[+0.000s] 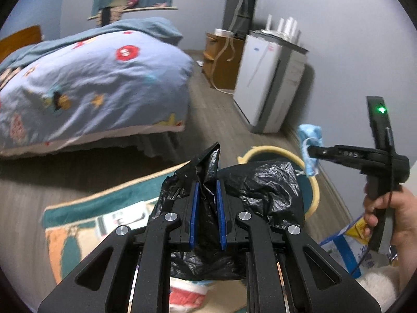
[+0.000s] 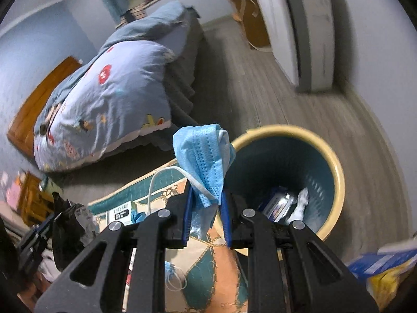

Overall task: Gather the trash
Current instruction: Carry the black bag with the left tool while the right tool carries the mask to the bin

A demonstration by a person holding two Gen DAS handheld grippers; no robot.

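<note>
Though blurred, grey floor [image 2: 260, 83] (wood-grained)

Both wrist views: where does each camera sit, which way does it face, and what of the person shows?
Left wrist: sits on the left gripper, angled down over its fingers shut on a black trash bag; the person's right hand and right gripper show.
Right wrist: sits on the right gripper, angled down at a blue face mask it clamps beside the teal bin; no hand visible.
Shared: bed, rug, bin, mask, bag.
</note>
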